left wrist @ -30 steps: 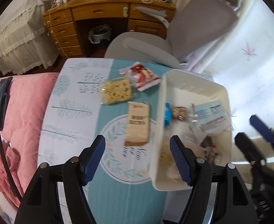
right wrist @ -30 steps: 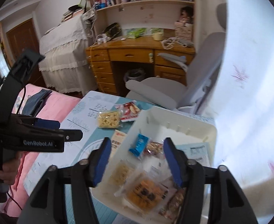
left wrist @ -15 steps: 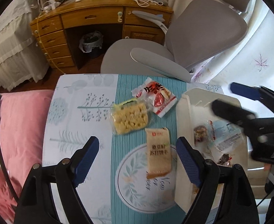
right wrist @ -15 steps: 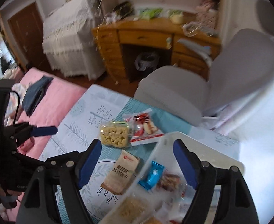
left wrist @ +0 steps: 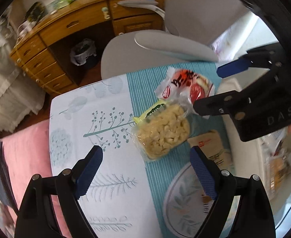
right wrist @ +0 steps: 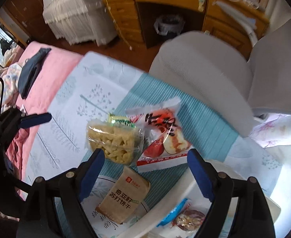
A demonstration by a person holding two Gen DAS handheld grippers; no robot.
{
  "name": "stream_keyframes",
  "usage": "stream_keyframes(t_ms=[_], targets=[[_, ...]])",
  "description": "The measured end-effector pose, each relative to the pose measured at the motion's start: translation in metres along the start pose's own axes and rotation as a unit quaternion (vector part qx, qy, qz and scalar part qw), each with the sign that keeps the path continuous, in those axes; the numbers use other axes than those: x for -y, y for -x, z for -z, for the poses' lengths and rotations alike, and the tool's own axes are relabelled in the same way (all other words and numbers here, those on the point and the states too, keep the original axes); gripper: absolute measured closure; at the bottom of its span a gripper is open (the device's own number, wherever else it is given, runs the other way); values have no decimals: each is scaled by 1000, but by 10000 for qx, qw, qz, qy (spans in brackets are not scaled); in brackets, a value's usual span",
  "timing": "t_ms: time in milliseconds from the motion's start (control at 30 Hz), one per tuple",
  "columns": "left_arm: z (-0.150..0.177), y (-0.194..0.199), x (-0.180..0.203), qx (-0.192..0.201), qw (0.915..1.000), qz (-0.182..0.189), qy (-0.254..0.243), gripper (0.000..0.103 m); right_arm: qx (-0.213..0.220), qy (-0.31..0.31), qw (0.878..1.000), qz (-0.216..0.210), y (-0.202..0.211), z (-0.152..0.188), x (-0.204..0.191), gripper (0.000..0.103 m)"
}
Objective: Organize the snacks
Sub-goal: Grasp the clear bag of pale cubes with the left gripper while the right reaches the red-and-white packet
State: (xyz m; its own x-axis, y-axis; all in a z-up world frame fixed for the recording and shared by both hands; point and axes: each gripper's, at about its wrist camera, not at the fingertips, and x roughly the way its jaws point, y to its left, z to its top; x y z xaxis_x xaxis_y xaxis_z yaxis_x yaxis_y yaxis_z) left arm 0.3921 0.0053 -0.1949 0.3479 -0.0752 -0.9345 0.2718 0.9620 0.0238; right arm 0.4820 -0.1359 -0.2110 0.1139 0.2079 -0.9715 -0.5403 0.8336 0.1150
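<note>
A clear crinkly packet of pale yellow puffed pieces (left wrist: 163, 132) lies mid-tabletop, its green-and-yellow sealed end toward the far edge, touching a glossy red-and-white packet (right wrist: 161, 132). Nearer, a tan paper-look cracker pack (right wrist: 125, 198) points lengthwise at them. A white plastic bin (right wrist: 187, 194) sits at the right edge. Left gripper (left wrist: 145, 172) and right gripper (right wrist: 143, 172) have just been opening, jaws wide, nothing held.

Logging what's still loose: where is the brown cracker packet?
In the right wrist view, the brown cracker packet lies on the tablecloth, below the yellow snack bag, left of the white bin.
</note>
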Motion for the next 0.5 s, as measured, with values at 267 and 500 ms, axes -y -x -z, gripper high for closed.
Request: stream_keyframes(t_ms=[267, 500], targets=[[3, -40, 4, -116, 9987, -123, -479, 15, -295, -6, 9995, -72, -35, -6, 2, 17], [-6, -65, 15, -223, 9964, -73, -817, 15, -525, 163, 9984, -151, -59, -9, -2, 17]])
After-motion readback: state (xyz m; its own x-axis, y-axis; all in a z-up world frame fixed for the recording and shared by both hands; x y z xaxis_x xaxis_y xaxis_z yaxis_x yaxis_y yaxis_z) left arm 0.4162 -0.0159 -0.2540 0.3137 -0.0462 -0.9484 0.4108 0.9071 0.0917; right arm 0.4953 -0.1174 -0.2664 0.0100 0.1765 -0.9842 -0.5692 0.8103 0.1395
